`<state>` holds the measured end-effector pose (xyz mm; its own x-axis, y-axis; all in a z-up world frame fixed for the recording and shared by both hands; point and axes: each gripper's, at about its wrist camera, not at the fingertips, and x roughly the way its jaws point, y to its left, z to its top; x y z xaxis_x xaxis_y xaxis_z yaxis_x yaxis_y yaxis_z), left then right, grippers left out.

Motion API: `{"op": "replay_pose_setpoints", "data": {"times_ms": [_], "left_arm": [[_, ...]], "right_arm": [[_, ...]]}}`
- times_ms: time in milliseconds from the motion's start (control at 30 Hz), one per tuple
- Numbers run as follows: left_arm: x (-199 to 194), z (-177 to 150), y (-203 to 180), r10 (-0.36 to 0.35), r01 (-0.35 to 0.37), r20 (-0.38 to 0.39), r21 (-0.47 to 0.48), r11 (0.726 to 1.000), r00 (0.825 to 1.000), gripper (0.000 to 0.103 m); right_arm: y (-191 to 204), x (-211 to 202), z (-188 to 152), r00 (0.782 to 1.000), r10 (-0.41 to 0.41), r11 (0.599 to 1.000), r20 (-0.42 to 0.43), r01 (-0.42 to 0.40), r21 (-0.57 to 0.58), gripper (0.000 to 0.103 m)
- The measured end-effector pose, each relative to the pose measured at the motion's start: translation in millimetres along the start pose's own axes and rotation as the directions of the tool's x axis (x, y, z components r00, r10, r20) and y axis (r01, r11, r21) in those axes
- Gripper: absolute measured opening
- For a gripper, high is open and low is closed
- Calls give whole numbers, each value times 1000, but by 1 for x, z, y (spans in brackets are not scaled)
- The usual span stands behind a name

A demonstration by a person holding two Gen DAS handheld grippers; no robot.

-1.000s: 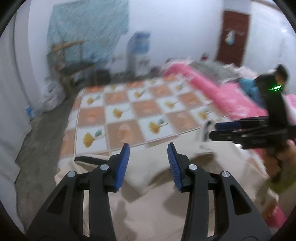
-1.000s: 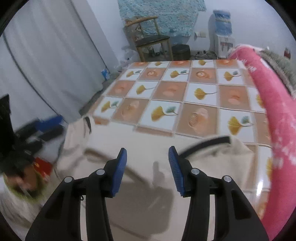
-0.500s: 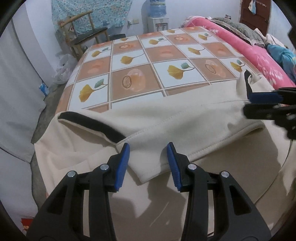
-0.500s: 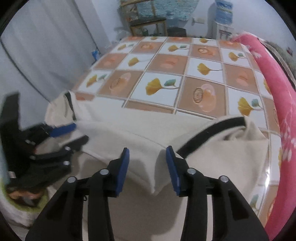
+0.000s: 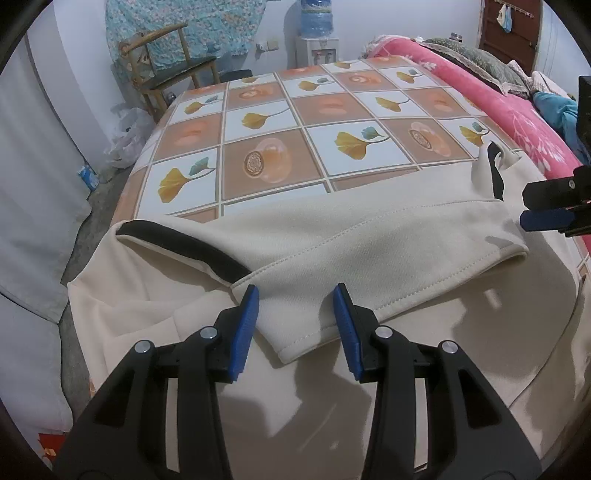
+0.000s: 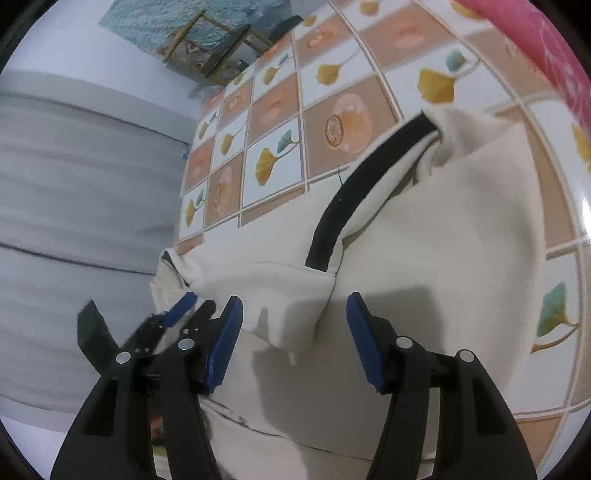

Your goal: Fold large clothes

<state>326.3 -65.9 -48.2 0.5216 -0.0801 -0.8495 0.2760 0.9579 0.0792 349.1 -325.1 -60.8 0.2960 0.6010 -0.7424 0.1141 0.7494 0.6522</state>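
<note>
A large cream garment (image 5: 354, 243) with black trim (image 5: 184, 245) lies on the table, its stitched hem folded back over itself. My left gripper (image 5: 295, 299) is open, its blue pads either side of the folded hem's near corner without gripping it. My right gripper (image 6: 293, 308) is open over the other folded corner (image 6: 295, 295), beside a black trim band (image 6: 365, 177). The right gripper also shows at the right edge of the left wrist view (image 5: 554, 206), and the left gripper shows at the left of the right wrist view (image 6: 177, 317).
The table has a tiled cloth with leaf patterns (image 5: 332, 118). A pink bed (image 5: 498, 96) runs along the right. A wooden chair (image 5: 166, 62) and a water dispenser (image 5: 317, 33) stand beyond the table. A grey curtain (image 6: 74, 184) hangs on the left.
Both grippers have come down closer to the garment. The hem now lies folded back on the cloth, and the right gripper has tilted and opened wider.
</note>
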Motion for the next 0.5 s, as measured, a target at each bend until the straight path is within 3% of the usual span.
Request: {"op": "replay_pose_setpoints", "data": {"times_ms": [500], "left_arm": [[1, -3, -3, 14, -14, 28, 7, 1000, 1000, 40]], "right_arm": [[-4, 13, -9, 993, 76, 994, -91, -68, 88, 65]]}}
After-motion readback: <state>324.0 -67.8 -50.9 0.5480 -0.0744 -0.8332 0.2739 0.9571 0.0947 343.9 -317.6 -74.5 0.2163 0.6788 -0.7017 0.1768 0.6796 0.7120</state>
